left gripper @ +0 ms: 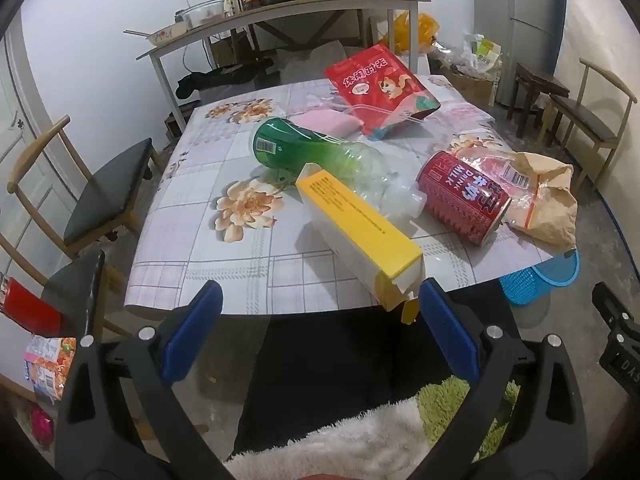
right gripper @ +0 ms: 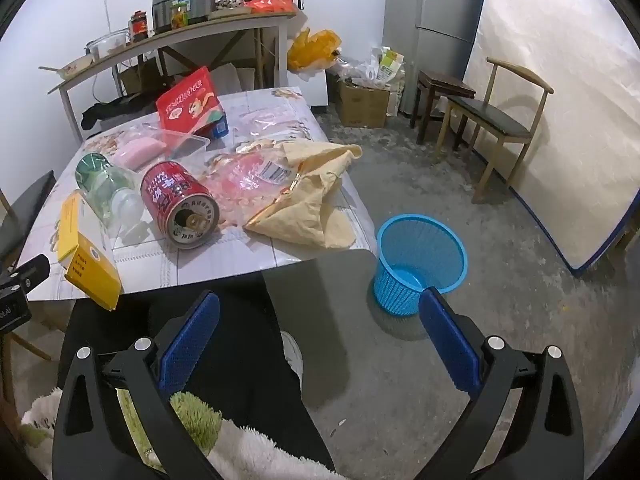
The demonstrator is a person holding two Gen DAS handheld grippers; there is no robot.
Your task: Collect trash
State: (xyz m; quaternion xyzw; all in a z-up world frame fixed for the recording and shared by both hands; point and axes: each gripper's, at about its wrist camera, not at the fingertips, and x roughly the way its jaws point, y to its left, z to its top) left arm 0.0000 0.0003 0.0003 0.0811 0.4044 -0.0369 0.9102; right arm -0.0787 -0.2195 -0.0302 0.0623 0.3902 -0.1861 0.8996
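Trash lies on a table with a floral cloth [left gripper: 192, 240]: a yellow and white carton [left gripper: 360, 224] [right gripper: 86, 256] overhanging the near edge, a green plastic bottle [left gripper: 312, 156] [right gripper: 106, 186] on its side, a red milk can [left gripper: 464, 196] [right gripper: 180, 204], a tan paper bag with clear plastic wrap [left gripper: 548, 196] [right gripper: 316, 192], and a red snack pouch [left gripper: 380, 88] [right gripper: 190, 100]. A blue mesh bin [right gripper: 420, 260] [left gripper: 536, 280] stands on the floor right of the table. My left gripper [left gripper: 320, 308] is open, held short of the table's edge, its right pad next to the carton's end. My right gripper [right gripper: 320, 316] is open over the floor, holding nothing.
Chairs stand at the left [left gripper: 100, 192] and against the right wall [right gripper: 496, 120]. A shelf table [left gripper: 280, 16] with jars and a cooker is behind. A pink cloth [left gripper: 328, 122] and a clear tray [right gripper: 184, 144] sit on the table. Dark trousers and a fluffy white garment fill the bottom.
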